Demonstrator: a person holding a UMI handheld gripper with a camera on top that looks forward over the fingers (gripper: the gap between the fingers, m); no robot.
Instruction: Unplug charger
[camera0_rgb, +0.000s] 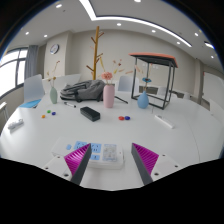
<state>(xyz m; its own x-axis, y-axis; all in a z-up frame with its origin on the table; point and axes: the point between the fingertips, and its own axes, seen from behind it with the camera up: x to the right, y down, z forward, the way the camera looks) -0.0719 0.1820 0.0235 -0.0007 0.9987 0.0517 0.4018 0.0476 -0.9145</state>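
A white table (60, 140) stretches ahead, scattered with things; a pink bottle (109, 95) stands near the middle, a light blue vase (143, 100) to its right under a small black-framed stand (153, 65), a grey bag (83, 92) to its left; small coloured pieces (123, 118) lie about. The gripper (112, 160) hangs with fingers apart, magenta pads (146, 157) bare (nothing between them). A dark block (90, 114), possibly the charger, lies well beyond the fingers, nothing between; its long axis slants left-to-right across the table.

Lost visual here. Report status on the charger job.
Gripper jaws open, empty, over white table. Charger not identifiable. Small black block ahead of jaws, beyond them a pink bottle.
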